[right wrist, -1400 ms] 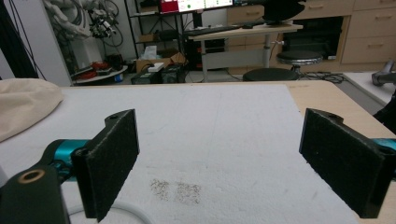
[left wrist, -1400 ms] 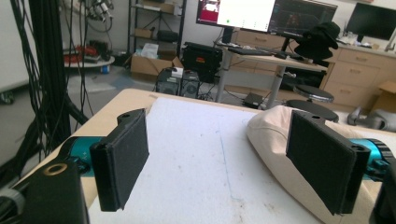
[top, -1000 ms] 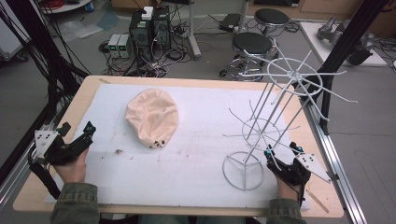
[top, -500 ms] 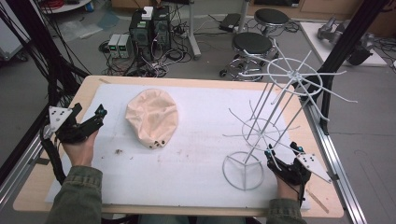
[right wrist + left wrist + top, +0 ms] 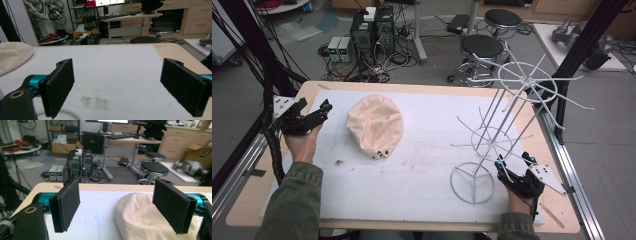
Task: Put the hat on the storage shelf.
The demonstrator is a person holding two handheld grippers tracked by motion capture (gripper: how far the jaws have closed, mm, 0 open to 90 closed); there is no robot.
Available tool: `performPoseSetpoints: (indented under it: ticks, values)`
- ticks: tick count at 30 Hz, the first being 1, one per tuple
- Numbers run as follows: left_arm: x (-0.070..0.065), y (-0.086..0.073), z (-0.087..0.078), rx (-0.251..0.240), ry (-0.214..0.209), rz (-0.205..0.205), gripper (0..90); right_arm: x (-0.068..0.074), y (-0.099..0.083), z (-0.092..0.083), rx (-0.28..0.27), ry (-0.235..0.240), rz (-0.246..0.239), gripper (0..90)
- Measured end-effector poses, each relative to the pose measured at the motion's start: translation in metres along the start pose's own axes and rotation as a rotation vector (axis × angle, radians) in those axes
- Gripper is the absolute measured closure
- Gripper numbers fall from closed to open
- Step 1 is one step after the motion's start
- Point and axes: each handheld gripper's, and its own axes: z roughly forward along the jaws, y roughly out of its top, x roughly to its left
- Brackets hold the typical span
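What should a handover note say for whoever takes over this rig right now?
Left gripper: jaws open, holding nothing, raised at the table's left side, aimed at the beige cap.
Right gripper: jaws open, holding nothing, low beside the base ring of the white wire rack.
The cap lies flat on the white mat, apart from the rack.
Done: nothing gripped.
Left: probably grasp the cap and hang it on the rack.

Even, soft indoor light, faint shadows, slightly grainy pictures throughout.
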Motion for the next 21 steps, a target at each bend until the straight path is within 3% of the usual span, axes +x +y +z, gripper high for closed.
performPoseSetpoints:
  ticks: [10,13,18,21]
  values:
    - [-0.011,0.02,0.033,0.071,-0.038,0.031,22.0,0.002,0.0,0.0,0.002,0.015,0.003,11.2]
    - [-0.014,0.023,0.046,0.108,-0.047,0.004,22.3,0.002,0.0,0.0,0.001,0.018,0.006,11.2]
    - [-0.021,0.021,0.058,0.099,-0.054,0.006,23.5,0.003,0.0,0.0,0.001,0.024,0.002,11.2]
    - [-0.025,0.016,0.073,0.148,-0.06,0.022,22.3,0.003,0.0,0.0,0.003,0.026,0.003,11.2]
